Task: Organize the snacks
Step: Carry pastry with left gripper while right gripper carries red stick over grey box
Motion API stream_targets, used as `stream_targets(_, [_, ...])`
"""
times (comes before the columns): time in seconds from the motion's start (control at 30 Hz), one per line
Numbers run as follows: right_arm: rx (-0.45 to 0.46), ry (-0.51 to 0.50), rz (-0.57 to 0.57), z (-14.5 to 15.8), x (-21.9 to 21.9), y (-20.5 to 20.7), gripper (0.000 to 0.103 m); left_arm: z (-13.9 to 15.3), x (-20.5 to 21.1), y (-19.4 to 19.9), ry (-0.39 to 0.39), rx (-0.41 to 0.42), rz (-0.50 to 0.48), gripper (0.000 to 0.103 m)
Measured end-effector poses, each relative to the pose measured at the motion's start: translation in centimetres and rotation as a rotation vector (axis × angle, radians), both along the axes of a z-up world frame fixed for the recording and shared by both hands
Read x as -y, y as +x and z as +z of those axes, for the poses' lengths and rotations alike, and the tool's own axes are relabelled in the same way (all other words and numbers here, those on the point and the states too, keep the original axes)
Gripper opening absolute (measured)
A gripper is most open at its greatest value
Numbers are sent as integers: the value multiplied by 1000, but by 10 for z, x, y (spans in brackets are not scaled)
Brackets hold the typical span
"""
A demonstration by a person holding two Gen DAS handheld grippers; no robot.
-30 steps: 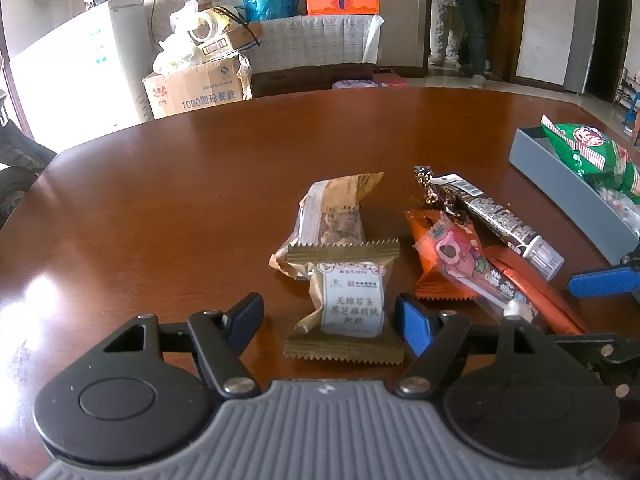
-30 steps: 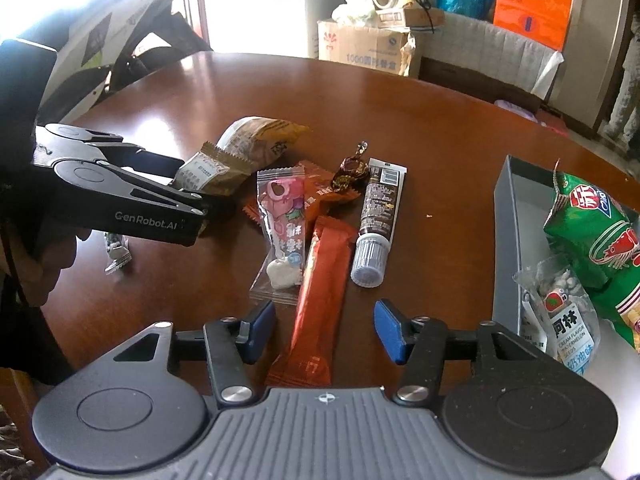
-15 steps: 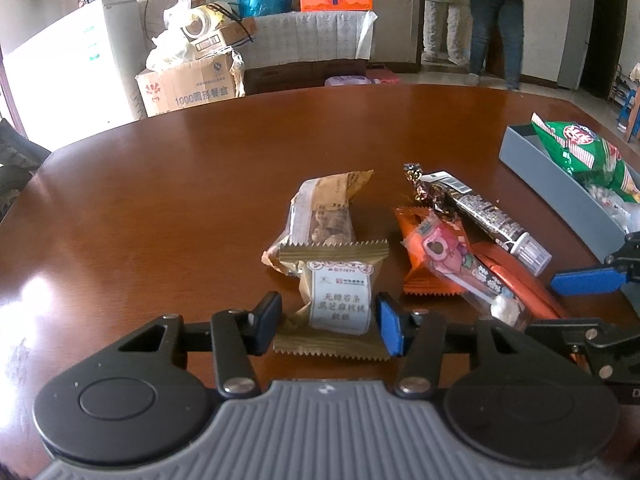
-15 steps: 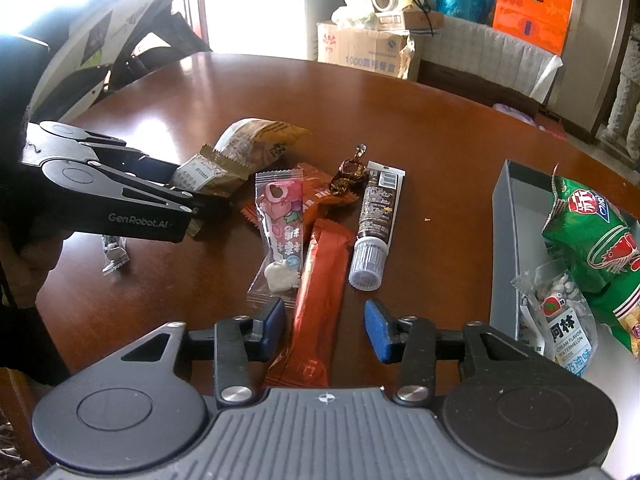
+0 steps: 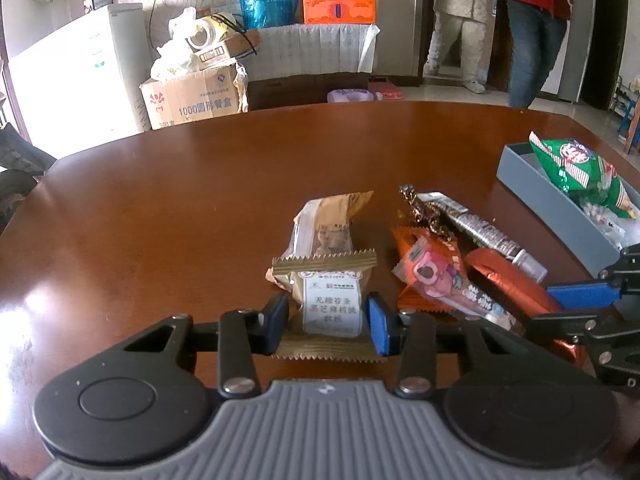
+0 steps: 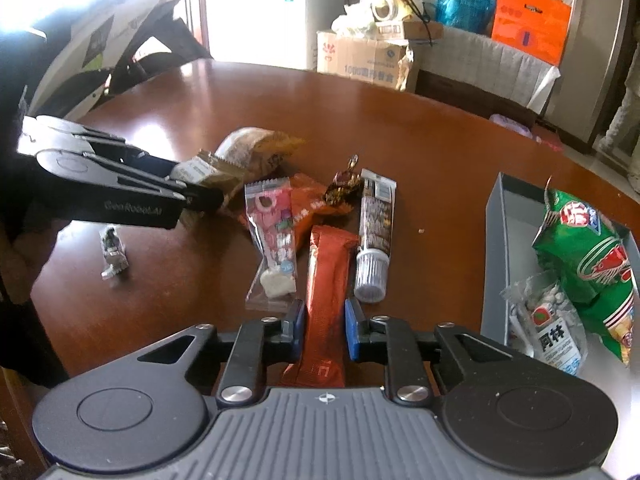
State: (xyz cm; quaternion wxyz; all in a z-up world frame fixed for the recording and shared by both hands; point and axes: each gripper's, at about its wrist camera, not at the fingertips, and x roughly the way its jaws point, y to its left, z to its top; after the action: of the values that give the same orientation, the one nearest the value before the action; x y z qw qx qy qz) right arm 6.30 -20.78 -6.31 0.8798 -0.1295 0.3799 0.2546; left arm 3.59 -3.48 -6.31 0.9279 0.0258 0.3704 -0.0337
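A gold packet with a white label [image 5: 332, 304] lies on the brown table between the blue pads of my left gripper [image 5: 328, 324]. Its jaws are closing and the pads touch the wrapper's sides. My right gripper [image 6: 325, 326] is shut on the near end of a red-orange stick packet [image 6: 326, 272], which lies flat on the table. To the right stands a grey box [image 6: 494, 248] holding a green bag [image 6: 580, 248] and a small white packet. The right wrist view shows the left gripper [image 6: 200, 196] reaching in from the left at the gold packet.
Between the grippers lie a pink candy packet [image 6: 272, 216], an orange packet, a dark tube with a white cap [image 6: 374, 216], a foil candy and a tan cake packet [image 5: 328, 224]. A small wrapped sweet [image 6: 114, 246] sits alone at the left. Two people [image 5: 532, 20] stand beyond the table.
Both grippers have narrowed from wide open: the left pads came in to the gold packet's sides, the right pads closed onto the red-orange stick. Neither hand has shifted much.
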Motion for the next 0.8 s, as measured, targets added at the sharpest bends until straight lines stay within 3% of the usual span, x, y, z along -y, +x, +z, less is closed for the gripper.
stream_targets(0.8, [99, 171, -107, 47, 36, 0, 23, 32, 25, -15, -8, 87, -67, 39])
